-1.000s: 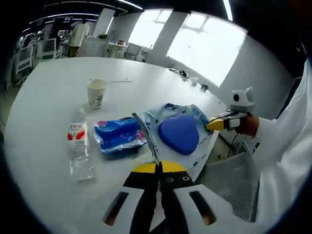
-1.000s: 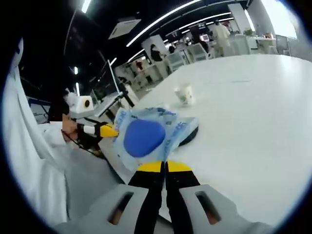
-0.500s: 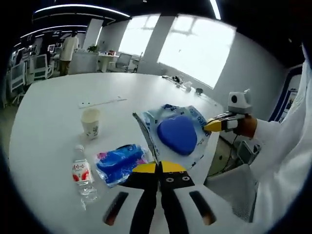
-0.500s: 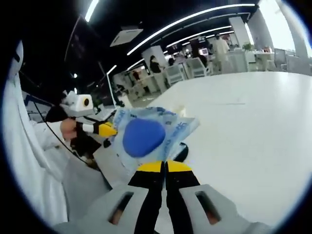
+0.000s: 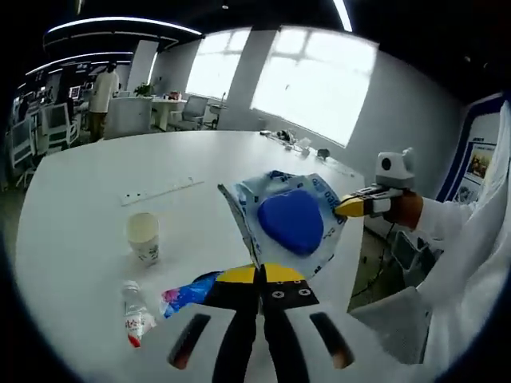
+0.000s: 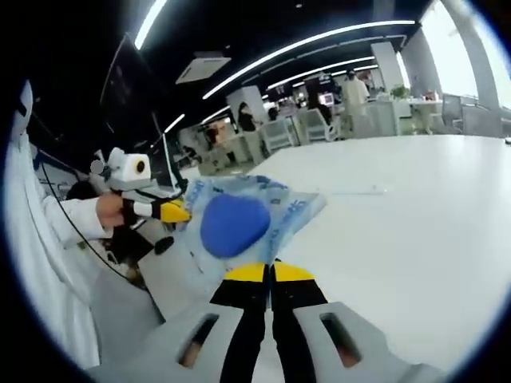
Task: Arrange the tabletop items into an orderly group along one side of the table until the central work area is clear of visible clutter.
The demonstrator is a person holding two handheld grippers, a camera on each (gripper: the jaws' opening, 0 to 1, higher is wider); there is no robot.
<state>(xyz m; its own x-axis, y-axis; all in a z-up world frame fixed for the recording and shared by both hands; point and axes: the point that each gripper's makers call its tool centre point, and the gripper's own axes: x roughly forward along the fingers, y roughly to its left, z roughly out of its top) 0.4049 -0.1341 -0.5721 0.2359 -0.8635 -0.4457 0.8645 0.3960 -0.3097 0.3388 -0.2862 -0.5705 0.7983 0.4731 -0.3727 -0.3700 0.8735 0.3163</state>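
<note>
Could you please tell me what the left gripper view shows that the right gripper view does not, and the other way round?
Left gripper view alone: a paper cup, a water bottle lying on its side, a blue packet beside the jaws, and bright windows.

Right gripper view alone: ceiling light strips over rows of desks and chairs.

Both: the white table and the blue-centred pouch, held by the left gripper and right gripper together.
</note>
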